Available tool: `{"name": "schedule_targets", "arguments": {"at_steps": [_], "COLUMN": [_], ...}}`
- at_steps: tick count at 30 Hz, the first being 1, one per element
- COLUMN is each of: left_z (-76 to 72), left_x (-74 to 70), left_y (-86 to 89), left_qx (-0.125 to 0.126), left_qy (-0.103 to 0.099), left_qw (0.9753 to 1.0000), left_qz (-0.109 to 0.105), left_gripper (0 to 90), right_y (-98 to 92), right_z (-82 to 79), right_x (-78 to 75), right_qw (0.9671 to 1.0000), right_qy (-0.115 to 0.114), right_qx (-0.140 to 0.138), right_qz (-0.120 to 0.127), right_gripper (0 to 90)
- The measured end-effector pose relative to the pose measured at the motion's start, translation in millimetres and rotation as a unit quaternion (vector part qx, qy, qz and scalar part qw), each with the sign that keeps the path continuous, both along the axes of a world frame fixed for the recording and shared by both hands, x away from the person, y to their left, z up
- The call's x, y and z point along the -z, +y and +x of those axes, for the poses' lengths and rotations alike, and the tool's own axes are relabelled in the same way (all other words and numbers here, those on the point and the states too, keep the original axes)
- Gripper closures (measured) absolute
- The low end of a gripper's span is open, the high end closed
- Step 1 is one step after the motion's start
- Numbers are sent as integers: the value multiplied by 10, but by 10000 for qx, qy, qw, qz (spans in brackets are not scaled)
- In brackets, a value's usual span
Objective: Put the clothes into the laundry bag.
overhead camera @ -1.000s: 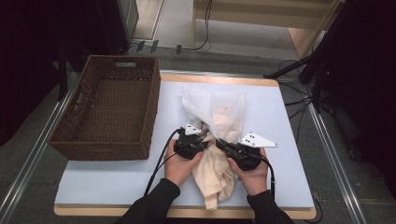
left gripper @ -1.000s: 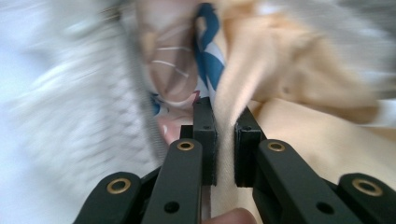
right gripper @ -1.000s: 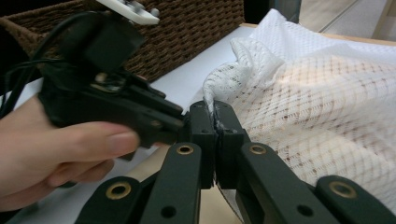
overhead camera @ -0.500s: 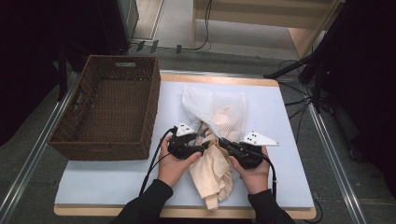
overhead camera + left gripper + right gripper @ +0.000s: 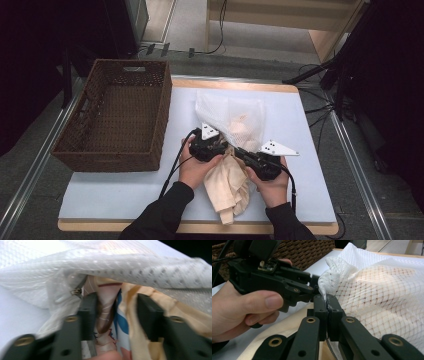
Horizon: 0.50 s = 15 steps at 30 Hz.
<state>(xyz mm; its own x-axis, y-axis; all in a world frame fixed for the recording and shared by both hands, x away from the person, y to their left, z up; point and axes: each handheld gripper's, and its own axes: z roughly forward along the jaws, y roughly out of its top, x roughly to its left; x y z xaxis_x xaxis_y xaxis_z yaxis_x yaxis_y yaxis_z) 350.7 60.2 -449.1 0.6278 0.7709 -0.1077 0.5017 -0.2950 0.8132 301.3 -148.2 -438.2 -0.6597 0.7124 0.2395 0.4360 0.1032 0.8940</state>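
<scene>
Holding: white mesh bag [image 5: 235, 120] at the middle of the table [image 5: 310, 150], cream cloth [image 5: 227, 182] spilling from its near opening.
Left claw [image 5: 222, 146]: jaws spread apart inside the bag's mouth, around the cloth, not pinching it.
Right claw [image 5: 328, 303]: clenched on the mesh bag's edge, just beside the left claw.
Basket [image 5: 120, 112]: brown wicker, at the left of the table, apart from the bag.
</scene>
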Motion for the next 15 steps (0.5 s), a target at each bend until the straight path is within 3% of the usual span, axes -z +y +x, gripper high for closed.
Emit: {"name": "schedule_targets", "arguments": {"at_steps": [2,4,6,8,9,12,15], "left_z": [-32,-82,-106,-68,-49,5,-48], "left_x": [2,9,25,32,29,15,7], "left_y": [-21,-70,-120,-117,-105,-25,-4], "left_qx": [287,637,721,604,396,-78,-162], "left_qy": [51,8,-40,112,131,387,170], "left_qw": [9996,9979,9968,9976,9987,9992,9996], "left_qz": [-7,139,348,313,299,-98,-135], "left_gripper": [807,838,838,836,831,779,689], "right_y": [-6,-9,-6,3,13,26,5], "right_z": [4,11,18,11,3,-15,-15], "right_x": [-1,3,9,3,-3,-21,-27], "right_qw": [10000,10000,10000,10000,10000,9999,10000], "right_qy": [24,18,16,-7,-31,-91,-71], "right_qx": [39,44,50,25,12,-54,-19], "right_qz": [6,-1,-2,24,21,31,43], "right_gripper": [889,889,889,889,889,889,889]}}
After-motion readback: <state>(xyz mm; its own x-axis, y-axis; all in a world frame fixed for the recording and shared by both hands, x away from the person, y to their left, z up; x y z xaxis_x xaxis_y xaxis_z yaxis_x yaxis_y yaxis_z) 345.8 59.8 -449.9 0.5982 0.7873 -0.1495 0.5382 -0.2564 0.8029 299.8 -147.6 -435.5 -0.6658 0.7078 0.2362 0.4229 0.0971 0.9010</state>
